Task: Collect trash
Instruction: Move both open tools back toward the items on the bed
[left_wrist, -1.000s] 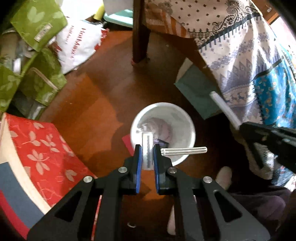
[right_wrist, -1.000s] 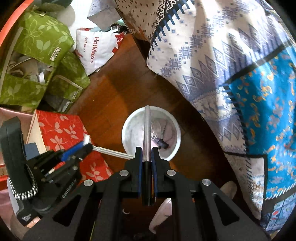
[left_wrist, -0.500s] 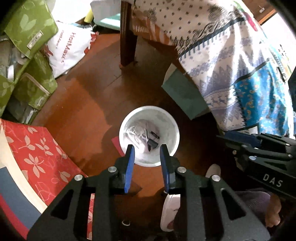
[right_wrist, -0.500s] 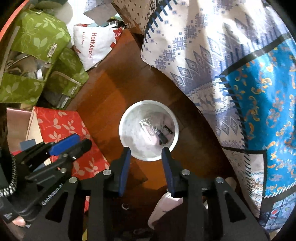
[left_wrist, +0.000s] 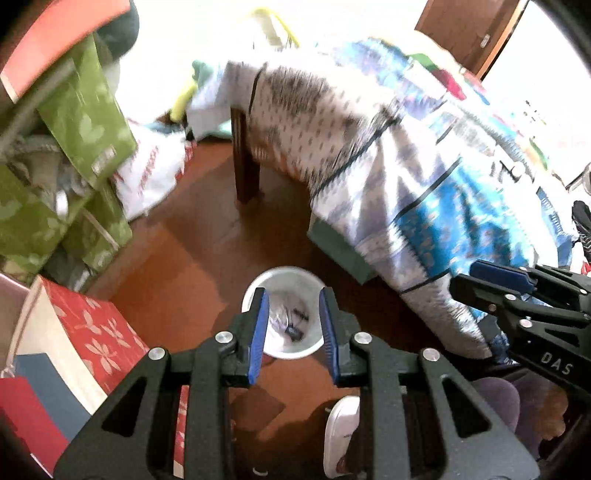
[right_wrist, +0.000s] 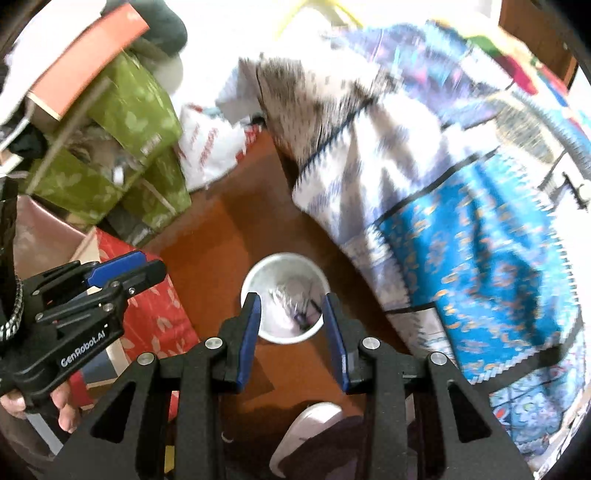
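A white round bin (left_wrist: 284, 350) stands on the brown wooden floor and holds crumpled white trash and dark bits; it also shows in the right wrist view (right_wrist: 282, 273). My left gripper (left_wrist: 292, 300) is open and empty, high above the bin. My right gripper (right_wrist: 290, 304) is open and empty, also high above the bin. The right gripper shows at the right of the left wrist view (left_wrist: 491, 277). The left gripper shows at the left of the right wrist view (right_wrist: 122, 267).
A table draped in a blue and white patterned cloth (left_wrist: 406, 177) stands right of the bin, with a dark wooden leg (left_wrist: 245, 162). Green bags (left_wrist: 74, 147), a white shopping bag (right_wrist: 212, 147) and a red floral box (left_wrist: 99, 332) crowd the left. A slipper (left_wrist: 341, 432) is below.
Both grippers opened and dropped their long white sticks into the bin. Both have since risen and tilted up, so the bin looks smaller and more of the room shows.
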